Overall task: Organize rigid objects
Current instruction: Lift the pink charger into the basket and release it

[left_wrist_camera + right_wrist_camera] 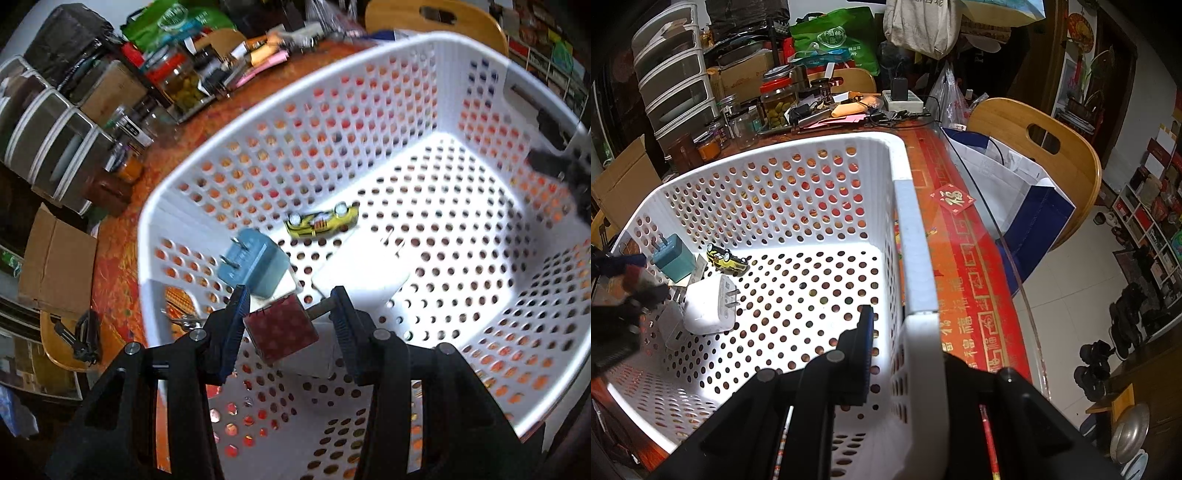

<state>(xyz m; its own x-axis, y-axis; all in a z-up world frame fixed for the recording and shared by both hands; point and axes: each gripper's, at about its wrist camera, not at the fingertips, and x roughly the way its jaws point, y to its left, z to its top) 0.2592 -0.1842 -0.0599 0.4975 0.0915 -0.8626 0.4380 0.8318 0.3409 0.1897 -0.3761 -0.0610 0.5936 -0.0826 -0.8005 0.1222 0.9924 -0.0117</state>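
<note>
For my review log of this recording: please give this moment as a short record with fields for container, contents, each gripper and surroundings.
container: white perforated basket on a table with a red patterned cover
contents: yellow toy car, teal plug adapter, white charger
left gripper: over the basket, shut on a dark red block
right gripper: shut on the basket's side rim
surroundings: jars, wooden chair beside the table
</note>
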